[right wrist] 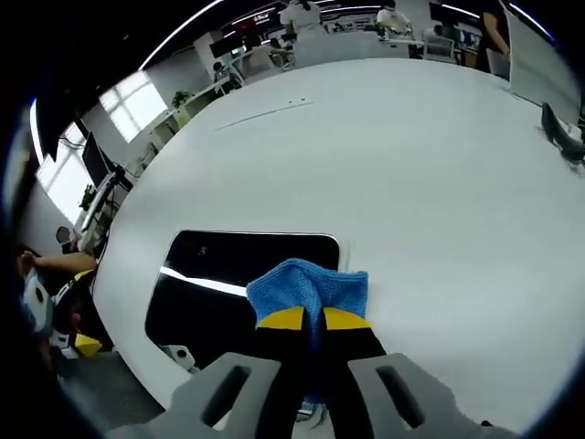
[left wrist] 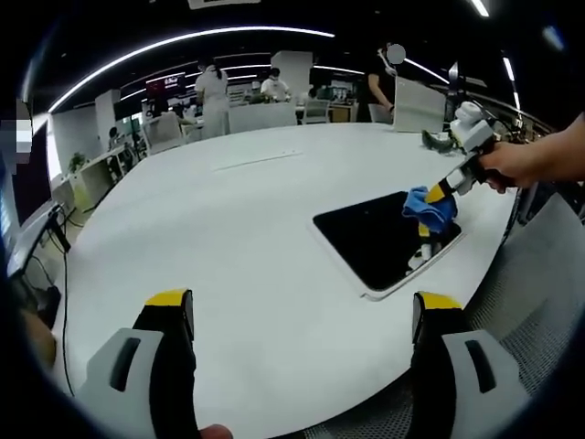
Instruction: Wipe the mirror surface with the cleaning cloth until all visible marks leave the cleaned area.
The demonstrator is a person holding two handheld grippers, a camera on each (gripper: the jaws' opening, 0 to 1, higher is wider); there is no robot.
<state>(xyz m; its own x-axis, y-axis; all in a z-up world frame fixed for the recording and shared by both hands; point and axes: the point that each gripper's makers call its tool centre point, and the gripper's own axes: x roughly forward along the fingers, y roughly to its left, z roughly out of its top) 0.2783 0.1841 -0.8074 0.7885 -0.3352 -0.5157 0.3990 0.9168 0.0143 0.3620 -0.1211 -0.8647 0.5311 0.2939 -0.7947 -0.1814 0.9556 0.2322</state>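
White table spreads wide in both views, the dark mirror lying flat near its edge. From the left gripper view, the left gripper stands released above bare tabletop, while a hand holds the right gripper, clenched on the blue cloth at the mirror's edge. People stand among desks far behind.

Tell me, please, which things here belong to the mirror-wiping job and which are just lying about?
Job:
mirror, flat on the table
blue cloth, clamped in the right gripper

Lying about:
left gripper, open, holding nothing
white board
dark object near the table's edge
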